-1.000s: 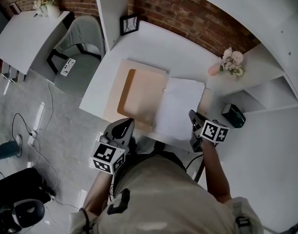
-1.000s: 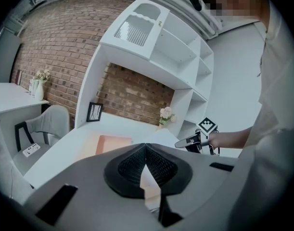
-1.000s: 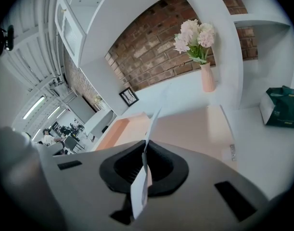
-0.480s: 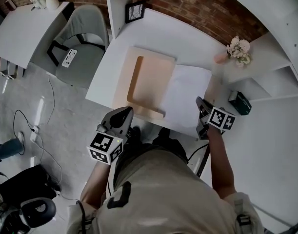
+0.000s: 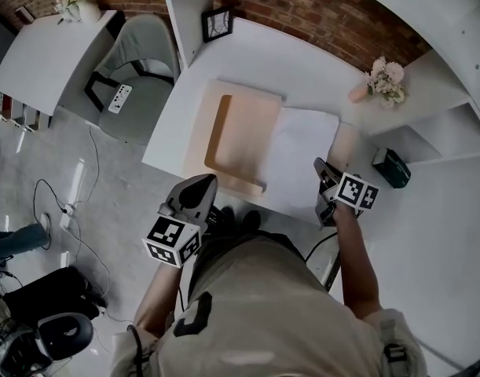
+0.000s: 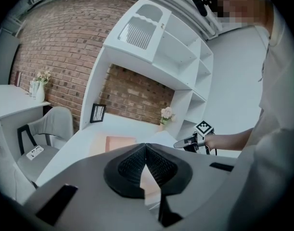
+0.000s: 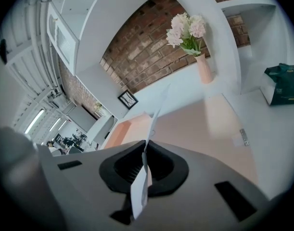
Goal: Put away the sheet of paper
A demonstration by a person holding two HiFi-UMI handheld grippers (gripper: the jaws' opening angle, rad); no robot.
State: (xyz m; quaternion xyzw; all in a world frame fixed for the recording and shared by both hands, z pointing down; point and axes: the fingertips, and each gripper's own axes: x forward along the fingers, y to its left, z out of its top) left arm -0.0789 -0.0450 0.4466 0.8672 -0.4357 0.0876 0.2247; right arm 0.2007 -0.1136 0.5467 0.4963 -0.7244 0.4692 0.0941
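Observation:
A white sheet of paper (image 5: pixel 298 157) lies over the right half of an open peach folder (image 5: pixel 232 132) on the white desk (image 5: pixel 302 69). My right gripper (image 5: pixel 321 173) is at the sheet's near right edge and is shut on it. In the right gripper view the sheet (image 7: pixel 156 110) runs edge-on out from between the jaws of the gripper (image 7: pixel 146 150), above the folder (image 7: pixel 204 121). My left gripper (image 5: pixel 205 184) hovers at the desk's front edge, left of the sheet. Its jaws (image 6: pixel 146 147) are shut on nothing, and the folder (image 6: pixel 120 142) lies ahead of them.
A pink vase of flowers (image 5: pixel 383 81) stands at the desk's back right, and a framed picture (image 5: pixel 216 23) at the back left. A dark green box (image 5: pixel 390 168) sits on the low shelf to the right. A grey chair (image 5: pixel 137 53) and a second white table (image 5: pixel 43 53) stand to the left.
The head view has shifted a little. Both grippers keep about the same places, and the right one still grips the sheet over the folder.

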